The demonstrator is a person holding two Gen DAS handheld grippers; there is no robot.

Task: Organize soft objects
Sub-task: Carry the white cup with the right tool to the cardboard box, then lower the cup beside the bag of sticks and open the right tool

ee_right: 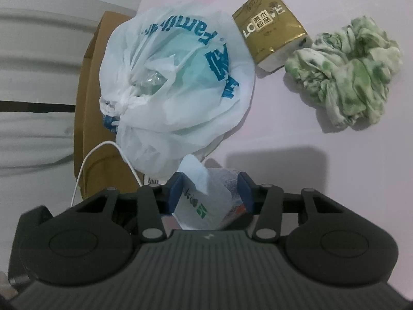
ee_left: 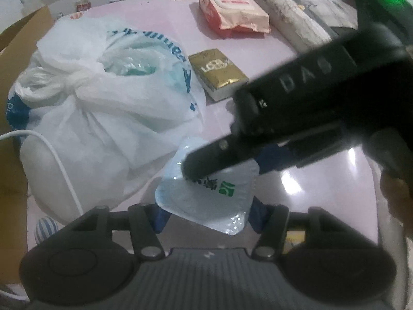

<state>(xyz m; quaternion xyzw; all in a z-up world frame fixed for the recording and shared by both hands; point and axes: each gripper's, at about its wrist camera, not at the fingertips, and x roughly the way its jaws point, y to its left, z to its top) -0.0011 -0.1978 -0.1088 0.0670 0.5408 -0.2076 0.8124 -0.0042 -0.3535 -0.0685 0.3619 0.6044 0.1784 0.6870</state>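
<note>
Here the pale tissue pack (ee_right: 206, 201) passes between tools; the right gripper (ee_right: 210, 193) clamps it, and the left gripper (ee_left: 206, 214) brackets it, contact unclear. Next, probably one lets go before it joins the white plastic bag (ee_right: 175, 90)

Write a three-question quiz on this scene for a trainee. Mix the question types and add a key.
1. True or false: in the right wrist view, the gold tissue pack lies between the white plastic bag and the green cloth.
2. What sits between the pads of the right gripper? A) a red-and-white pack B) the pale blue tissue packet C) a white cable
3. Short answer: what colour is the lettering on the white plastic bag?

Key: 1 true; 2 B; 3 blue.
</note>
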